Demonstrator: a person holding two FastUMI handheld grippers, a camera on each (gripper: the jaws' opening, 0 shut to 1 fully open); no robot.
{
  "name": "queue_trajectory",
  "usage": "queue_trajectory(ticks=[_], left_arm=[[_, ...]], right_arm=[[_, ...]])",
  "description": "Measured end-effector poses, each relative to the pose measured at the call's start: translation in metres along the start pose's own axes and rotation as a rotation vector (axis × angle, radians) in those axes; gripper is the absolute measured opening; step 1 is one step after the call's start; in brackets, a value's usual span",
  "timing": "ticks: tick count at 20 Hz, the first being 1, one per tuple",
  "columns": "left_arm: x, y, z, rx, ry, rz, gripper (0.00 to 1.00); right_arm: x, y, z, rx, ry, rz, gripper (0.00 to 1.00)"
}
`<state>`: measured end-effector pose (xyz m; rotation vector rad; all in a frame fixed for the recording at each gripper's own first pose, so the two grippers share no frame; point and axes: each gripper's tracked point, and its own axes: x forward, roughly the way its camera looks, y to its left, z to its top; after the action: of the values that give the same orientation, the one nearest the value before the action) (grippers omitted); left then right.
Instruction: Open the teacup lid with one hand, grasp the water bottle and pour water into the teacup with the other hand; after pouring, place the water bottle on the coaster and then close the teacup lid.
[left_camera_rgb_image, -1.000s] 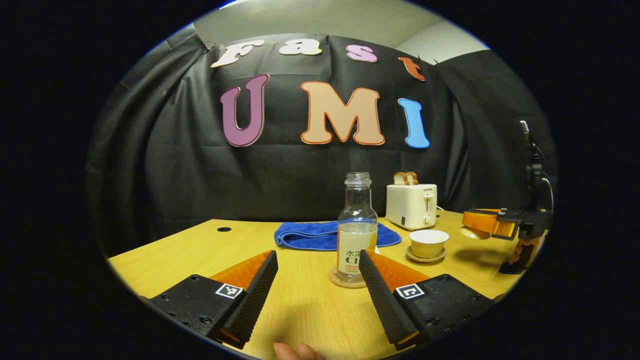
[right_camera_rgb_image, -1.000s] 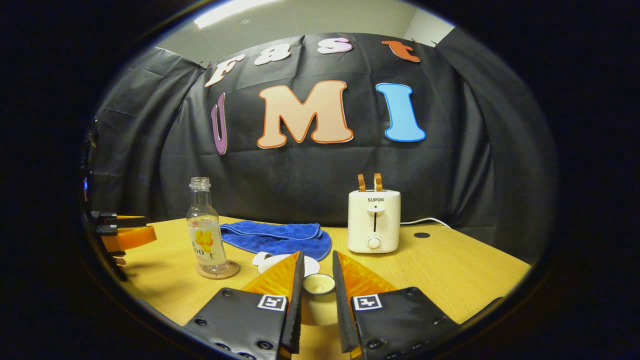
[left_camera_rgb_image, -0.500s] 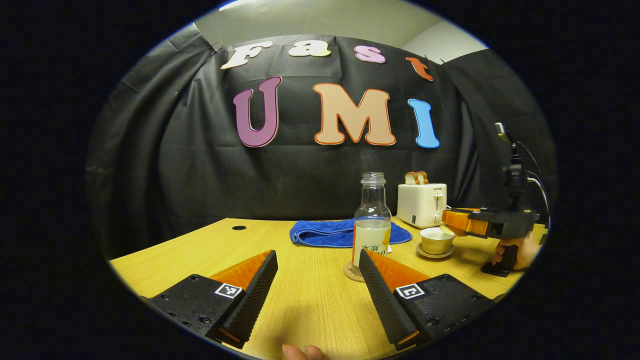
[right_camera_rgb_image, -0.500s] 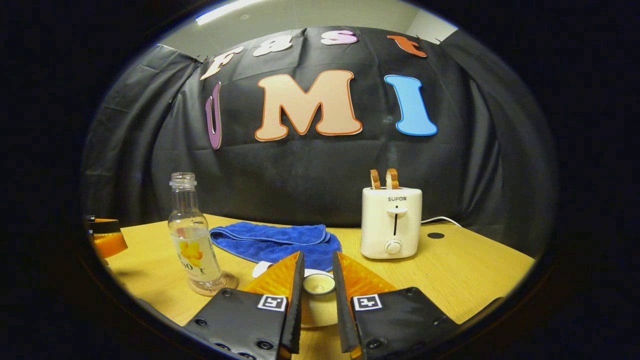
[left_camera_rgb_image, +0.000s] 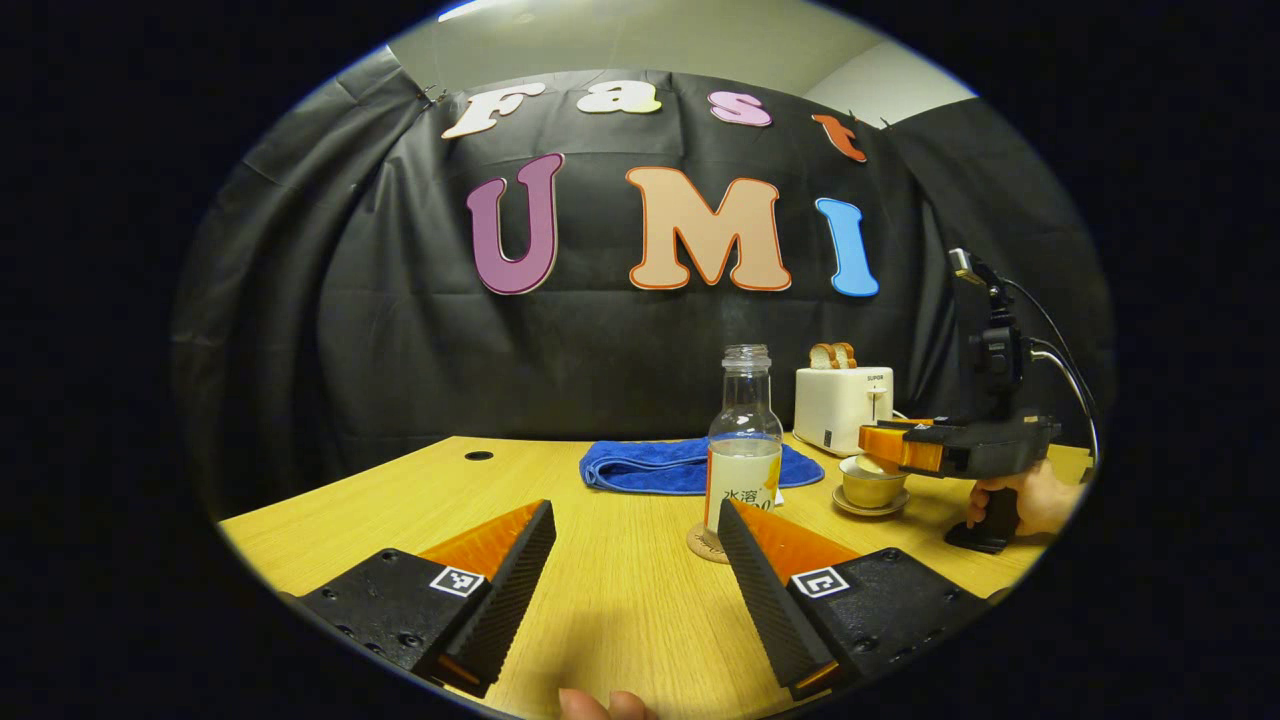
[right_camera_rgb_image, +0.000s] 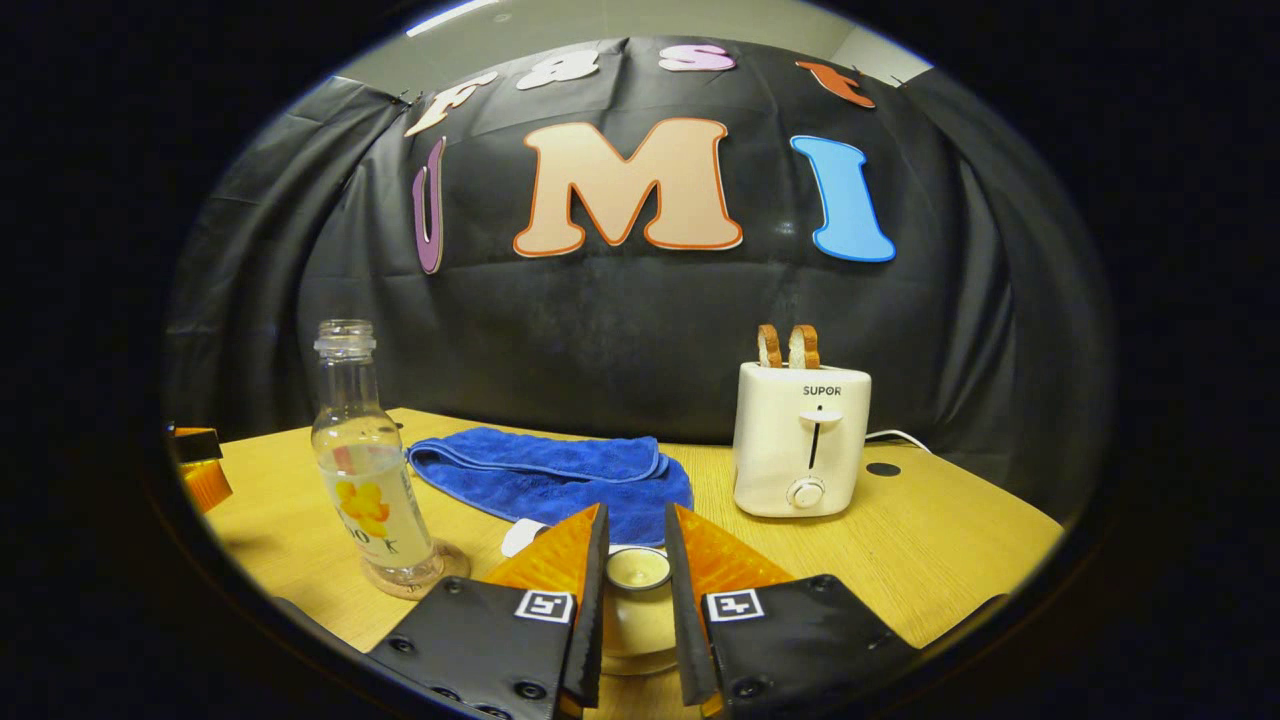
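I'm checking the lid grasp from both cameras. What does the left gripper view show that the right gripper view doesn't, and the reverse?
Left gripper view: the right gripper seen from the side, a hand on its handle, holding the lid over the teacup on its saucer; also the left gripper, open.

Right gripper view: a close look at the lid's knob pinched in the right gripper, and the toaster's cable.

Both: the water bottle standing on the coaster, the blue towel, the toaster with bread, the wooden table.
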<state>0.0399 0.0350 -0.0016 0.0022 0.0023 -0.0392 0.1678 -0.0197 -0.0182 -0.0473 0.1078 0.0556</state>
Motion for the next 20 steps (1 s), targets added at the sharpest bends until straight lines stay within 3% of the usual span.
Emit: queue_trajectory(ticks=[15, 20], left_arm=[[0.001, -0.001, 0.000, -0.001, 0.000, -0.001, 0.95], [0.001, 0.001, 0.000, -0.001, 0.001, 0.003, 0.95]], right_arm=[[0.008, 0.007, -0.008, -0.011, 0.054, 0.033, 0.34], [0.005, 0.011, -0.006, -0.045, 0.041, 0.033, 0.72]])
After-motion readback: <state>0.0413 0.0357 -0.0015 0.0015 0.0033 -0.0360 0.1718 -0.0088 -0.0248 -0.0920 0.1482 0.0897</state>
